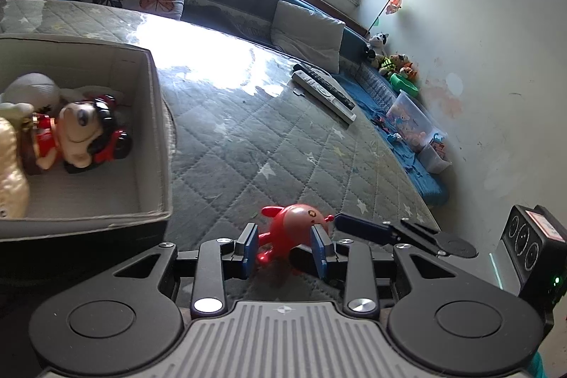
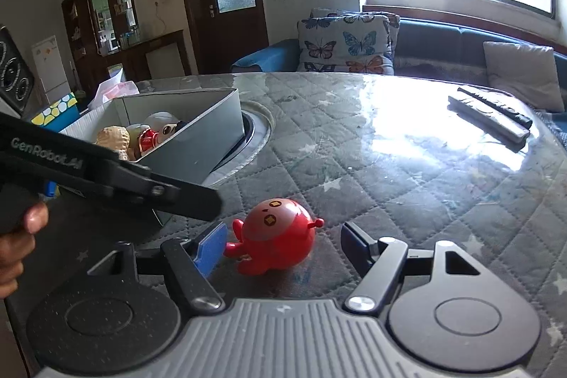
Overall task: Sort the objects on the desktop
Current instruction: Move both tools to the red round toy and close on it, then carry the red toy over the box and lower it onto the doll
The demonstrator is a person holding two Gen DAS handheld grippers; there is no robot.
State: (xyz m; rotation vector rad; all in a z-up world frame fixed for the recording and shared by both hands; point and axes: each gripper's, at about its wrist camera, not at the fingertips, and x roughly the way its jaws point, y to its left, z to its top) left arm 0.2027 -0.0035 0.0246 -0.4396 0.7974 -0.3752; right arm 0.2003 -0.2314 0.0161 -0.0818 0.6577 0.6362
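We see the red round toy figure (image 2: 278, 238) resting on the quilted grey tabletop (image 2: 407, 186), near its front edge and apart from the grey box (image 2: 198, 137). Our right gripper (image 2: 285, 248) stands wide around the toy, its blue pad (image 2: 212, 247) just beside the toy's arm and the other finger well clear, so nothing is gripped there. Our left gripper (image 1: 285, 248) sits narrower about the same toy (image 1: 296, 232), its blue pads (image 1: 250, 247) close on either side; we cannot tell whether they press it. The box (image 1: 156, 137) lies to the left and holds a doll in red (image 1: 81, 137) among other figures. Two remote controls (image 1: 324, 92) lie farther back on the tabletop (image 1: 265, 137).
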